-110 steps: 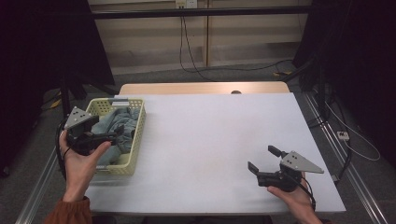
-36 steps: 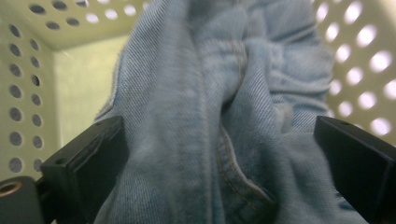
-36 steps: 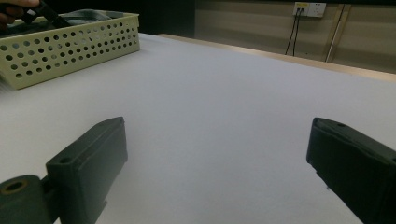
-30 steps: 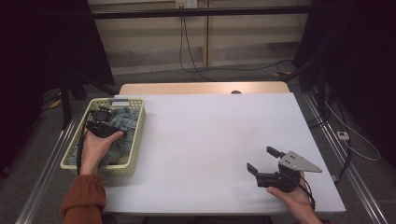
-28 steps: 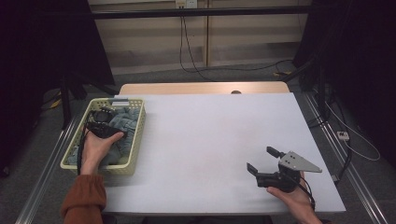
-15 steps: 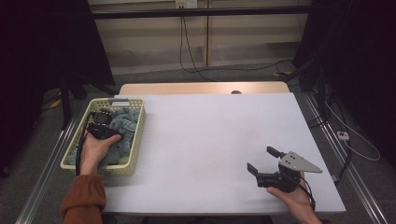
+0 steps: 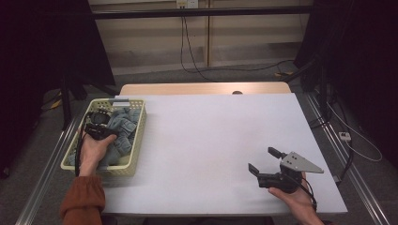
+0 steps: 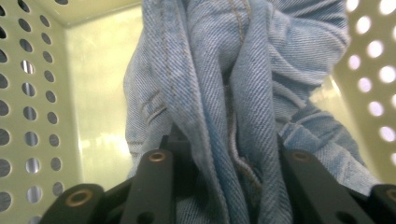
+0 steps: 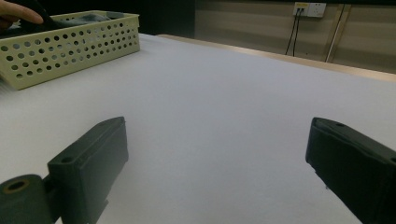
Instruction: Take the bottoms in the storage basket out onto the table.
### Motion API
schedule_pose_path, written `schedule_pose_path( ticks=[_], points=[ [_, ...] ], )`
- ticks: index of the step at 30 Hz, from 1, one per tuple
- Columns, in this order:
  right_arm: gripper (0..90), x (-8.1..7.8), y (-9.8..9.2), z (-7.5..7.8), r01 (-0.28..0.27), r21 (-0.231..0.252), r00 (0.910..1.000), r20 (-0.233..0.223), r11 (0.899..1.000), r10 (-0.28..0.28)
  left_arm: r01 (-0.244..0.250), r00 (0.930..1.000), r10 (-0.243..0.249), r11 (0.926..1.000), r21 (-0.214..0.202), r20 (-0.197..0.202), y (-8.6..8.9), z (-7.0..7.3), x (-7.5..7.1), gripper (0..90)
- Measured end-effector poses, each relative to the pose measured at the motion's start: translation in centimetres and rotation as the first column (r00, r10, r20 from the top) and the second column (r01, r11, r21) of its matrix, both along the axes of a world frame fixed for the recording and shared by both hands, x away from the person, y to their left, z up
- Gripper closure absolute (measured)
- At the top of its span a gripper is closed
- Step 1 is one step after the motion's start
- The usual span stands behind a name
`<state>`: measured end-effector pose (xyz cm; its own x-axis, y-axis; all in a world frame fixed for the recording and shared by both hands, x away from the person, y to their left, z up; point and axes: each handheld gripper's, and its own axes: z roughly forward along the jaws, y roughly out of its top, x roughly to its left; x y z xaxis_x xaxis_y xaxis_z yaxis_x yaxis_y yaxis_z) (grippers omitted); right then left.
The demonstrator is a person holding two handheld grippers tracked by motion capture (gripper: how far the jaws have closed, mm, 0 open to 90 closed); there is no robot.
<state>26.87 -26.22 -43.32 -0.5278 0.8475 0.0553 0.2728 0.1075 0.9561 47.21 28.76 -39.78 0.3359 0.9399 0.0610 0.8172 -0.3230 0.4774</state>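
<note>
Left gripper view: left tool (image 8: 219,163) just closing, pinching denim fold (image 8: 224,93) inside basket (image 8: 88,93) at counter's left edge; right tool (image 9: 219,163) wide, far.

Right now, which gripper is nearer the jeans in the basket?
Left. The left gripper is inside the basket, jaws just closed on the jeans. The right gripper rests far across the table.
</note>
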Motion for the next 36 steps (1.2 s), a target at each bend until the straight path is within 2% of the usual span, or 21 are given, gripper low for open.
schedule_pose_path(
  ticks=[6, 8, 9, 16, 21, 25, 36],
  points=[
    [5.6, 0.0, 0.0, 0.0, -0.003, 0.001, 1.0, -0.001, 1.0, 0.003, -0.021, 0.9984, 0.022, 0.9996, -0.021, 0.051, 0.1, 0.5, -0.4, 72.1],
    [5.6, 0.0, 0.0, 0.0, -0.003, 0.001, 1.0, 0.0, 1.0, 0.003, -0.002, 0.9976, 0.004, 0.9996, -0.029, 0.069, 0.1, 0.7, -0.5, 72.2],
    [5.6, 0.0, 0.0, 0.0, -0.002, 0.0, 1.0, 0.001, 1.0, 0.002, 0.007, 0.9969, -0.004, 0.9992, -0.04, 0.078, 0.1, 0.7, -0.6, 72.2],
    [5.6, 0.0, 0.0, 0.0, -0.005, 0.002, 1.0, 0.002, 1.0, 0.005, -0.012, 0.9894, 0.024, 0.9967, -0.08, 0.143, 0.6, 1.6, -1.1, 72.7],
    [5.6, 0.0, 0.0, 0.0, -0.004, 0.002, 1.0, 0.002, 1.0, 0.004, -0.01, 0.9795, 0.034, 0.9922, -0.124, 0.199, 0.9, 2.4, -1.6, 73.0],
    [5.6, 0.0, 0.0, 0.0, -0.004, 0.002, 1.0, 0.002, 1.0, 0.004, 0.014, 0.9668, 0.024, 0.9889, -0.148, 0.254, 1.0, 2.9, -2.0, 73.2],
    [5.6, 0.0, 0.0, 0.1, -0.003, 0.002, 1.0, 0.004, 1.0, 0.003, 0.027, 0.9435, 0.032, 0.9851, -0.17, 0.33, 1.2, 3.9, -2.7, 73.3]
  ],
)
